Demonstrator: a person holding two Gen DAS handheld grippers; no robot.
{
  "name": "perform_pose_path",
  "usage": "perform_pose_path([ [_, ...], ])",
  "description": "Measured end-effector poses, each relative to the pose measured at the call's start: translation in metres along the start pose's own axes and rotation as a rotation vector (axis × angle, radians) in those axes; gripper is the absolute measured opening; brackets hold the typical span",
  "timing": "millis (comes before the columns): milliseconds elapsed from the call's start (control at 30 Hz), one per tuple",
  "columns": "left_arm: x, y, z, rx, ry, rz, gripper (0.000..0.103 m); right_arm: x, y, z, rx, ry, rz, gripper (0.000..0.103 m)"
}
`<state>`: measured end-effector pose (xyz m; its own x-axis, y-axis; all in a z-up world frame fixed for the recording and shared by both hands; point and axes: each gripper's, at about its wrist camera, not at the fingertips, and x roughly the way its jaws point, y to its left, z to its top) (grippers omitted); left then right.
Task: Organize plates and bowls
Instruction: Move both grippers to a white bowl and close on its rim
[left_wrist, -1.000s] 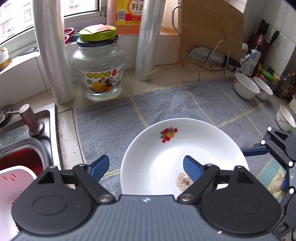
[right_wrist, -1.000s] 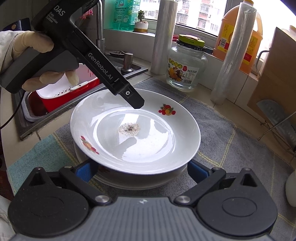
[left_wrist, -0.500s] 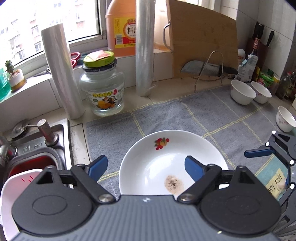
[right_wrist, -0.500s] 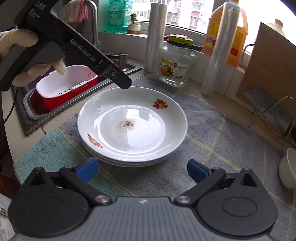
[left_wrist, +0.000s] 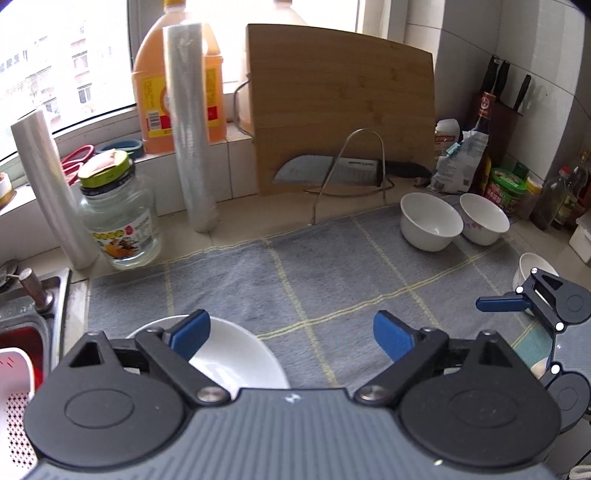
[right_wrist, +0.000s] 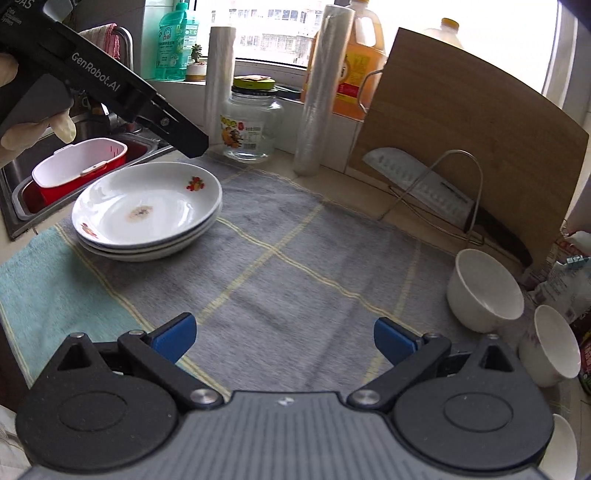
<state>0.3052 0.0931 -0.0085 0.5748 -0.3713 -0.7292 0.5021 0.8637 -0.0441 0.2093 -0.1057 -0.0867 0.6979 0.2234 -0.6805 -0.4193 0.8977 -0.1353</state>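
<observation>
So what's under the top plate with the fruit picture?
More white plates: the top plate sits on a stack, and at least two other rims show below it. The cloth lies under the stack. Their insides are covered, so any pictures or dirt there stay hidden.

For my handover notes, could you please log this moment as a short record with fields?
plates: stack of plates on the grey cloth beside the sink
bowls: two white bowls apart on the cloth's far side
left gripper: jaws opening, nothing between them
right gripper: open, empty
</observation>
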Motion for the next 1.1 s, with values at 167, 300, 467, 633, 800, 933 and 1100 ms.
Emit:
perform_pose_path([
  [167, 0.034, -0.054, 0.013, -0.037, 0.032, -0.024, 0.095, -0.012, -0.054, -0.017, -0.011, -0.001, -0.005, 0.103],
  [300, 0.050, -0.093, 0.022, 0.005, 0.059, -0.049, 0.095, -0.019, -0.085, -0.025, 0.005, -0.010, -0.013, 0.103],
  [467, 0.064, -0.135, 0.033, 0.083, 0.070, -0.140, 0.095, -0.035, -0.110, -0.041, 0.066, -0.037, -0.072, 0.103],
  [633, 0.088, -0.175, 0.041, 0.178, 0.091, -0.272, 0.095, -0.065, -0.131, -0.074, 0.162, -0.028, -0.217, 0.103],
  [800, 0.118, -0.224, 0.046, 0.256, 0.132, -0.426, 0.094, -0.097, -0.151, -0.116, 0.240, 0.032, -0.345, 0.103],
  [933, 0.141, -0.262, 0.044, 0.281, 0.179, -0.523, 0.089, -0.108, -0.163, -0.150, 0.315, 0.074, -0.334, 0.103],
  [1100, 0.168, -0.288, 0.040, 0.269, 0.227, -0.566, 0.081, -0.087, -0.166, -0.172, 0.313, 0.087, -0.288, 0.103],
])
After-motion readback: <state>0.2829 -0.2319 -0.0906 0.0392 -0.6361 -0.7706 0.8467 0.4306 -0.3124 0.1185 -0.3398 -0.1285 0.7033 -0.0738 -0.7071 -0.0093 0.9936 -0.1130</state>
